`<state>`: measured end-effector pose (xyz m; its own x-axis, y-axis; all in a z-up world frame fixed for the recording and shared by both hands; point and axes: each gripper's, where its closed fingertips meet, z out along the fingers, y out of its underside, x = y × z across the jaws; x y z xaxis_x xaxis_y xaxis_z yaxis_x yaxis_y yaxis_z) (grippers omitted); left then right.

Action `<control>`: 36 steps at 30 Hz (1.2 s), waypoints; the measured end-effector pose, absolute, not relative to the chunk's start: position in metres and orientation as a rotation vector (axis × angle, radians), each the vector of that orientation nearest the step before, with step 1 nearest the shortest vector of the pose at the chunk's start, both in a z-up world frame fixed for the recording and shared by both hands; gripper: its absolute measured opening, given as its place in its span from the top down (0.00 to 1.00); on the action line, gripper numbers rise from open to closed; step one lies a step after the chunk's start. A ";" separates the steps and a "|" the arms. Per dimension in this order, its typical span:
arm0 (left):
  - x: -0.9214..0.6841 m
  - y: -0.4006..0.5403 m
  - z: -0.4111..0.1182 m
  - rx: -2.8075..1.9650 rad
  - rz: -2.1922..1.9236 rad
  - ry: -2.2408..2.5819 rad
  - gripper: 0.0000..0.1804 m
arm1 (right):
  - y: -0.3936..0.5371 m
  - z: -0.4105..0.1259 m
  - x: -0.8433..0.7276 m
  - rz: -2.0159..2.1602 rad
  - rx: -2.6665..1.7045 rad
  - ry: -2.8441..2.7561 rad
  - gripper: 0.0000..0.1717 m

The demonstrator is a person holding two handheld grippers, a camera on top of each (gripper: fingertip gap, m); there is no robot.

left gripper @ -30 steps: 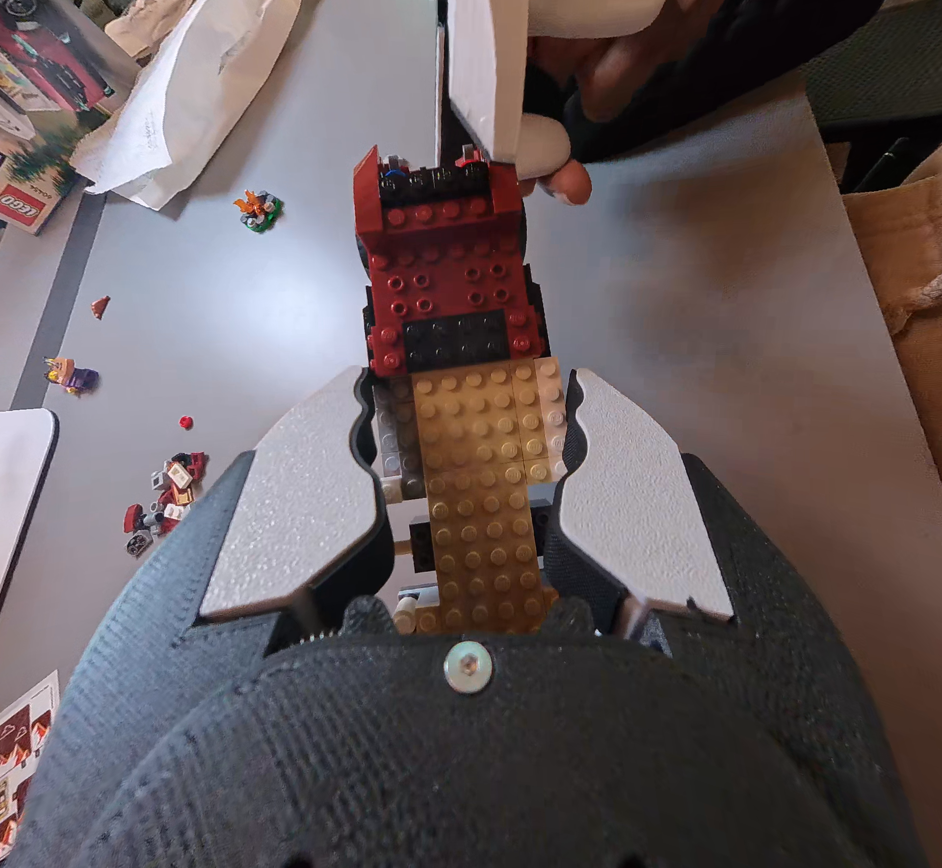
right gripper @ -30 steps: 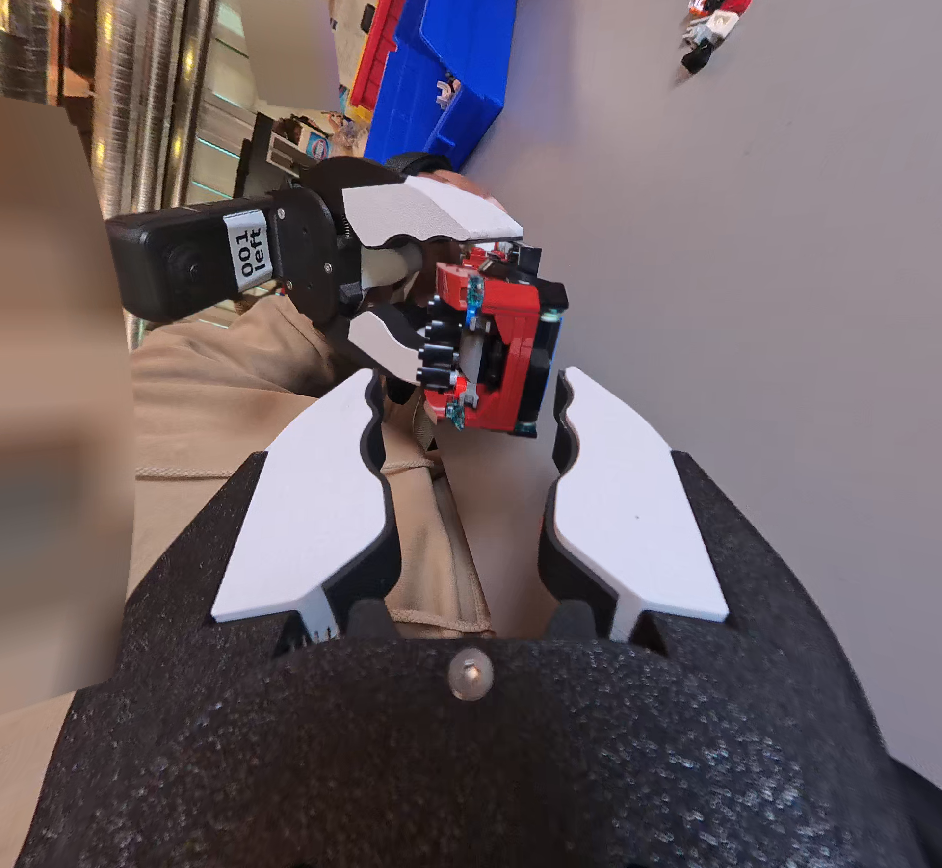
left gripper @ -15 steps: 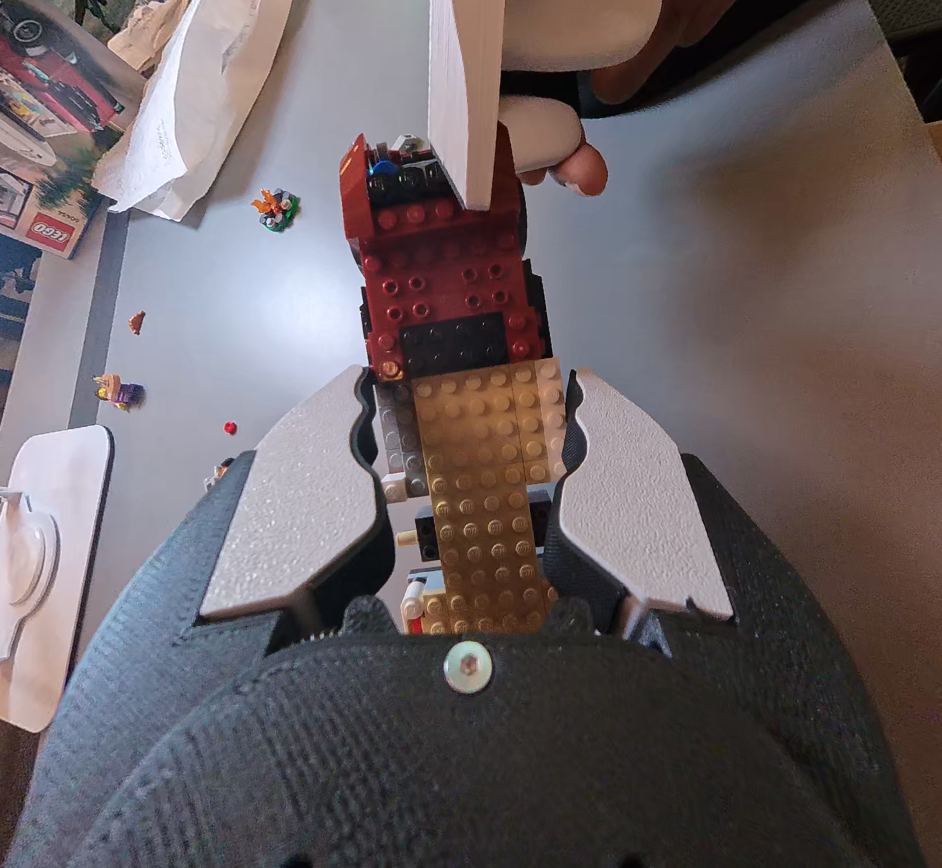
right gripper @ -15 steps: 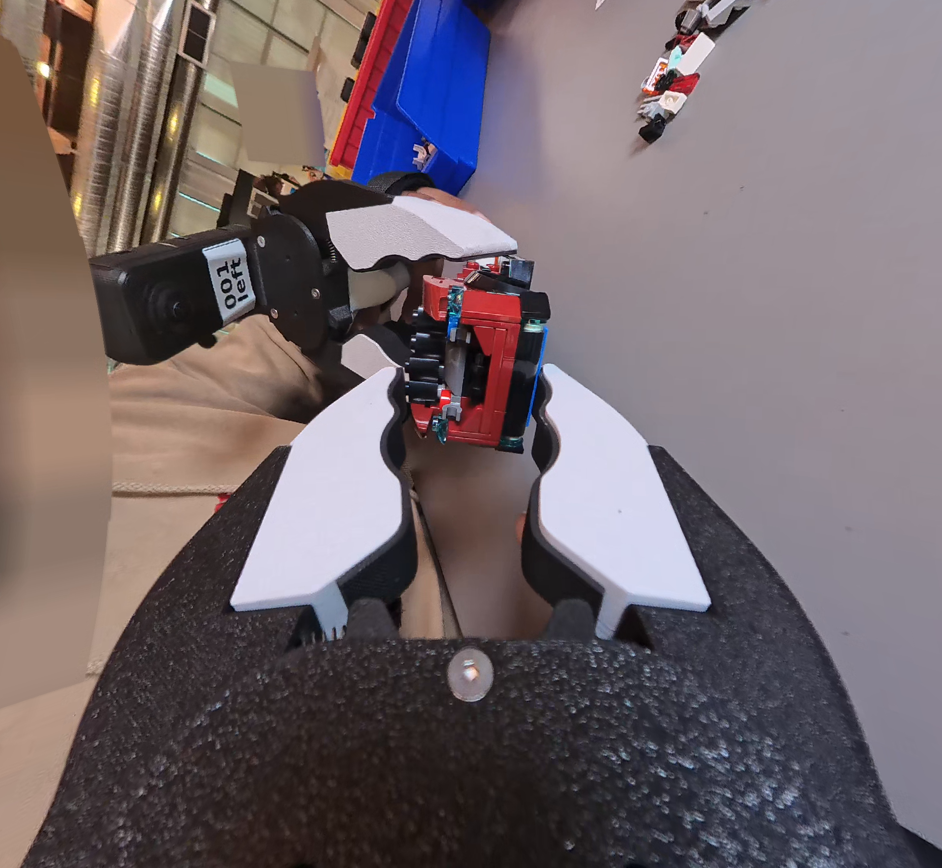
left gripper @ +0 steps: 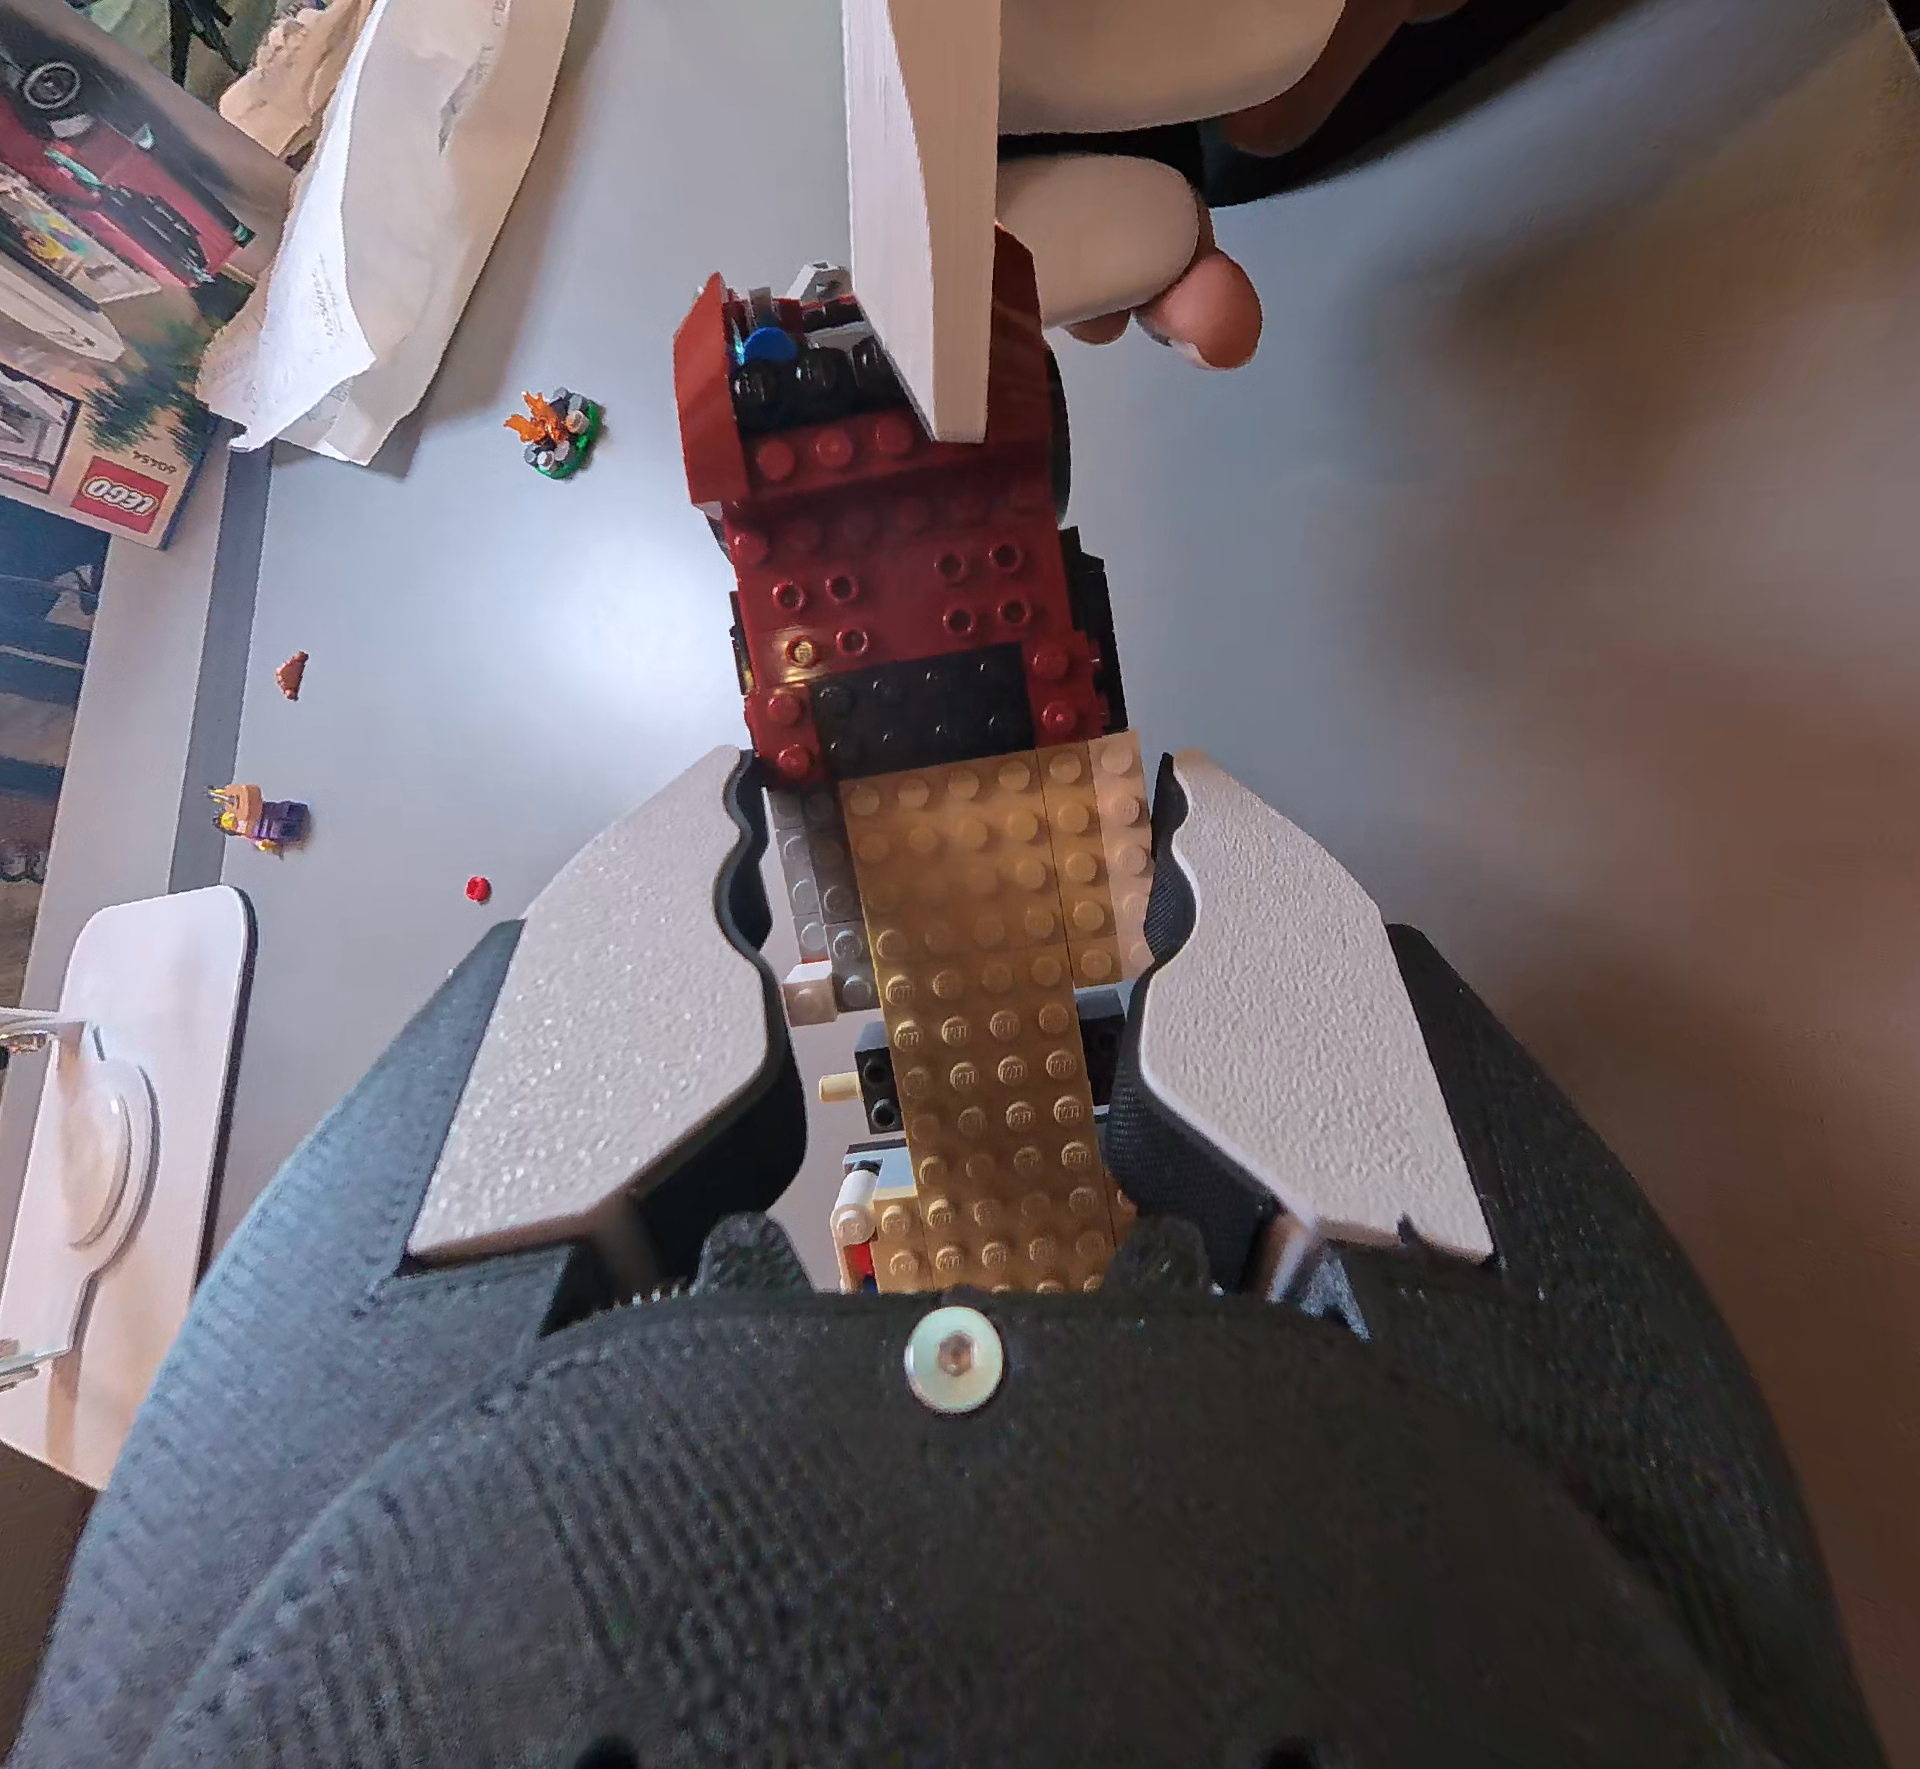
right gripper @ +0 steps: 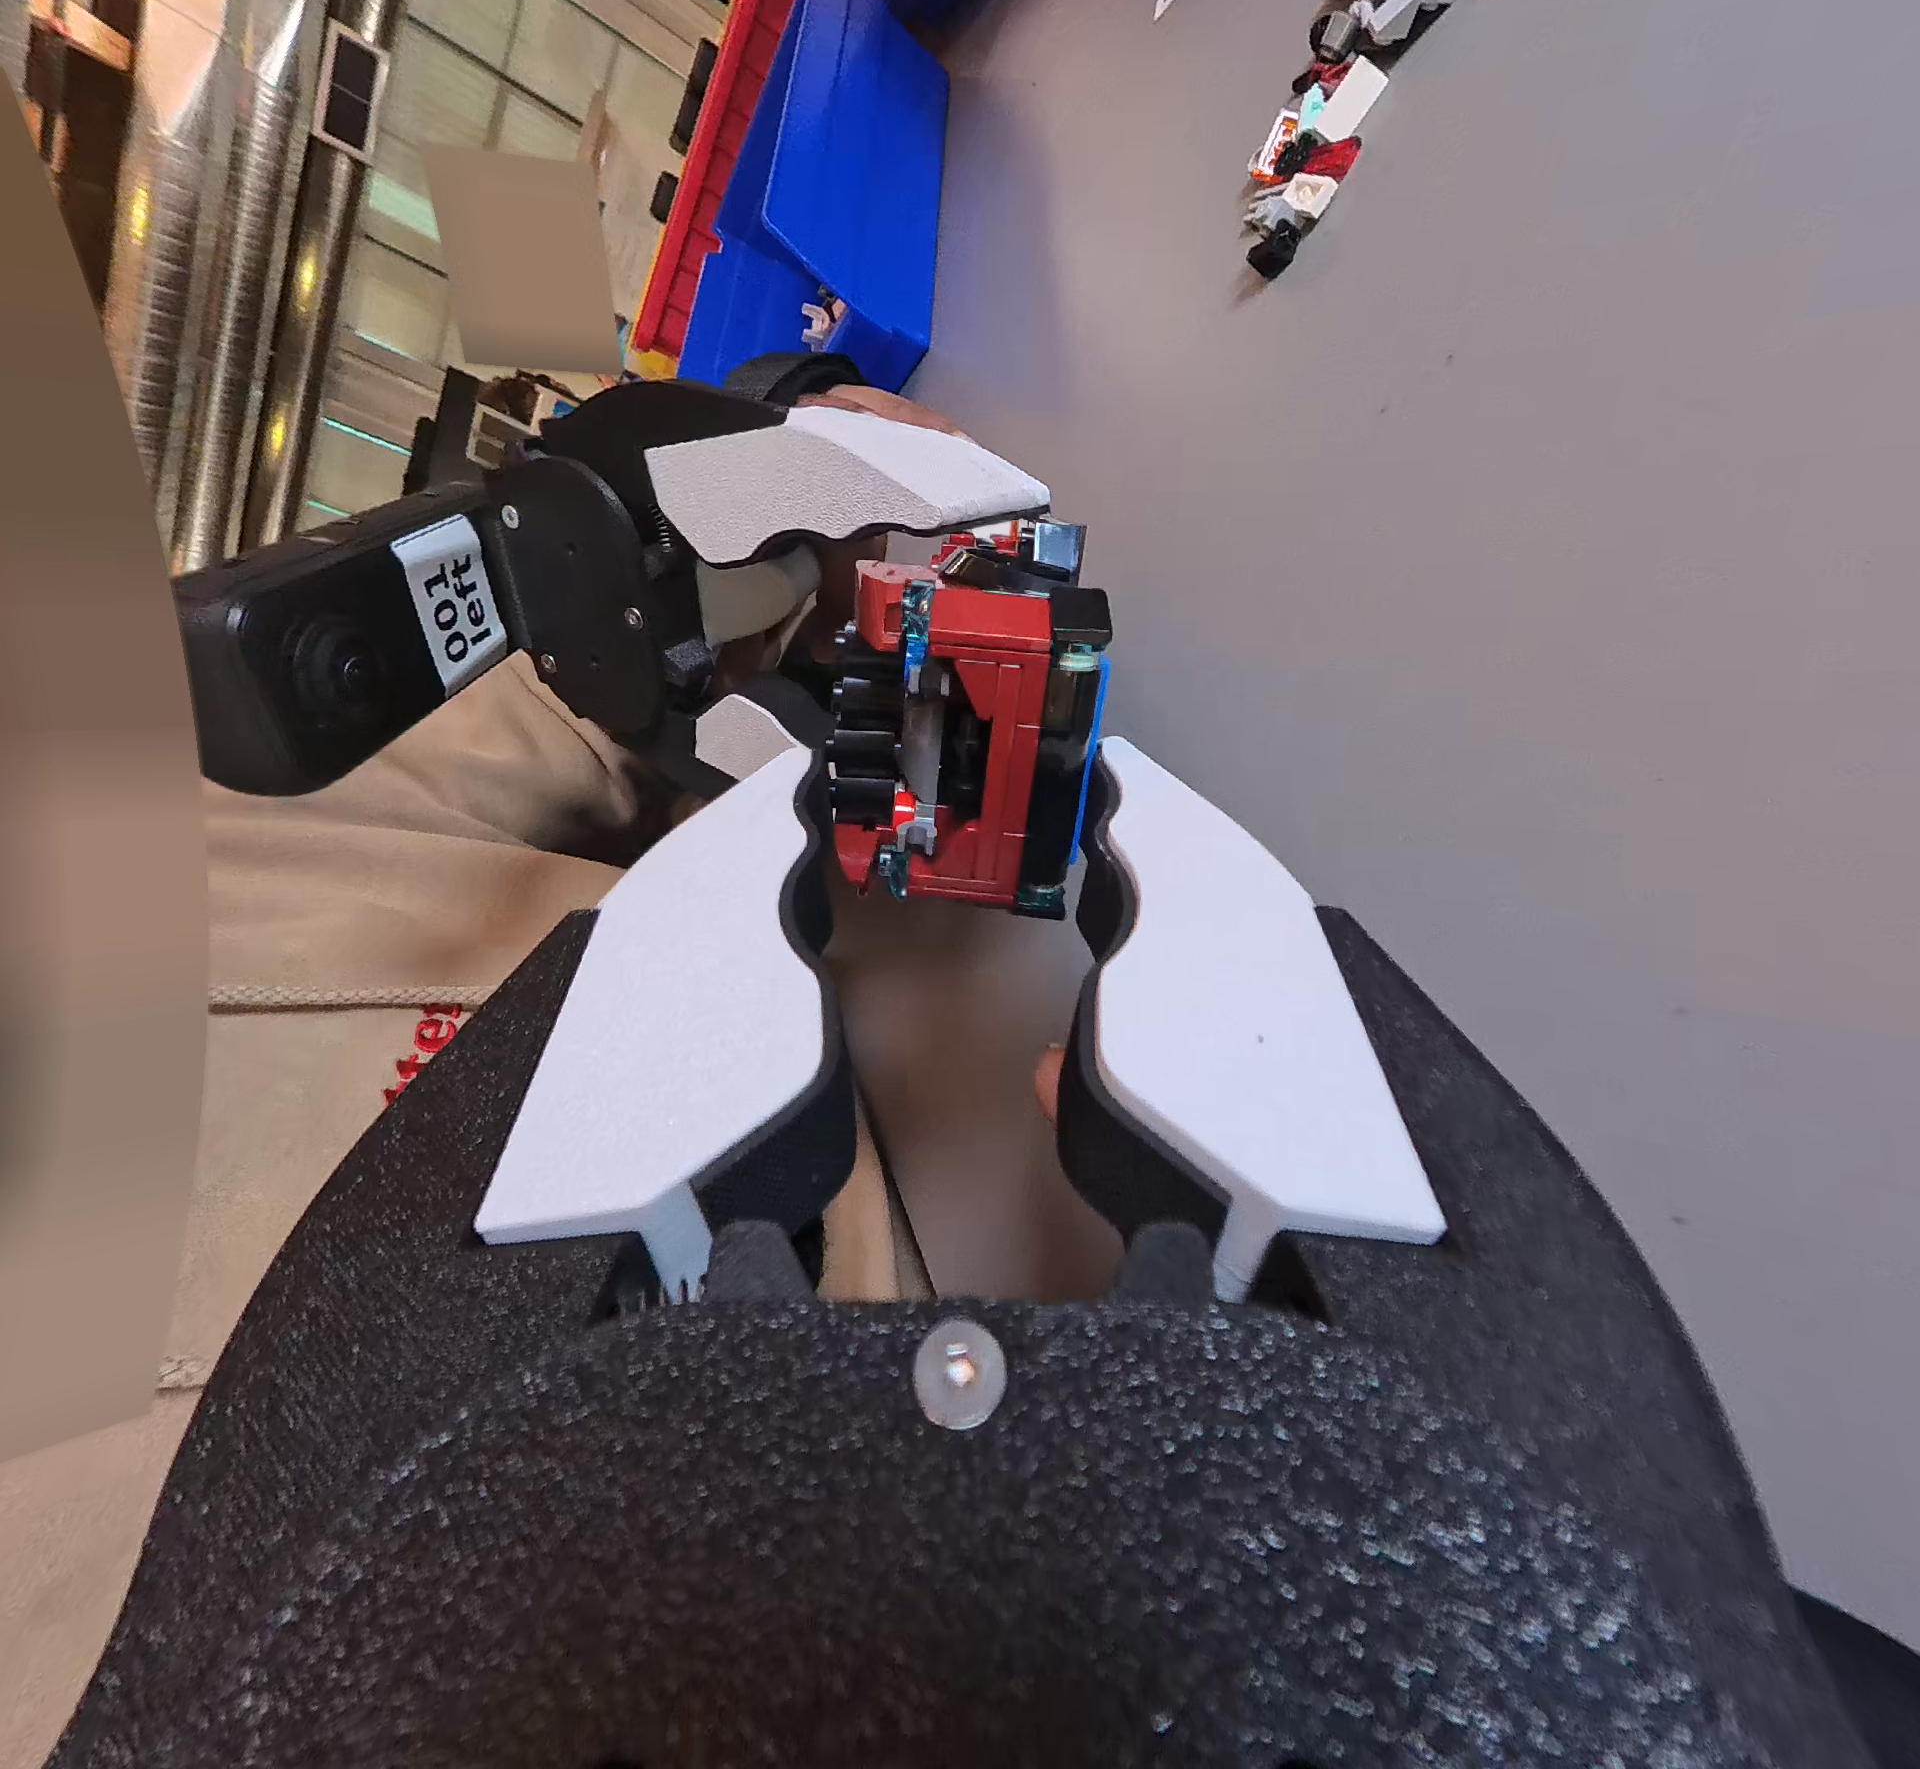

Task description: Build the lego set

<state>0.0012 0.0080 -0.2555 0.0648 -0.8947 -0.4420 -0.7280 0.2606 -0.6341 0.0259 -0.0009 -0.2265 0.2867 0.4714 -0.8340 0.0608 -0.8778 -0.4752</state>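
Brick model first: we are holding a long toy-brick vehicle (left gripper: 940, 659) with a dark red studded front, a black plate at its middle and a tan studded deck at the near end, clear of the grey tabletop (left gripper: 1455, 639). We are clamping its tan end in the left gripper (left gripper: 954, 789), whose two white fingers (left gripper: 644, 971) are pressing on the model's sides. At the far end, the right gripper (right gripper: 958, 774) is closing its jaws to a medium width over the red front block, one pad on the black wheels, the other on the blue and black face; both pads look to be touching.

To work this hold well, we judge that both grips should stay square to the model's flat sides and that any pull should run along its length, since twisting could split the plates apart.

Farther out, a heap of small loose bricks (right gripper: 1340, 98) is lying on the far right of the table, and blue plastic bins (right gripper: 831, 161) are standing at the far left. A crumpled white paper bag (left gripper: 405, 150) is lying beside a printed cardboard box (left gripper: 94, 265).
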 end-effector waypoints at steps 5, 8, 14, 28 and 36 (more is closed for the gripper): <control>0.004 0.007 -0.256 -1.501 -0.241 1.699 0.60 | -0.002 -0.229 0.028 1.613 -2.239 -0.493 0.73; 0.004 0.007 -0.256 -1.504 -0.244 1.690 0.60 | -0.002 -0.228 0.028 1.609 -2.231 -0.488 0.73; 0.003 0.008 -0.256 -1.510 -0.235 1.689 0.60 | -0.001 -0.229 0.027 1.601 -2.235 -0.473 0.73; 0.002 0.008 -0.259 -1.491 -0.234 1.688 0.60 | -0.003 -0.234 0.027 1.584 -2.262 -0.488 0.69; 0.002 0.010 -0.257 -1.458 -0.159 1.687 0.61 | 0.001 -0.233 0.026 1.525 -2.230 -0.523 0.72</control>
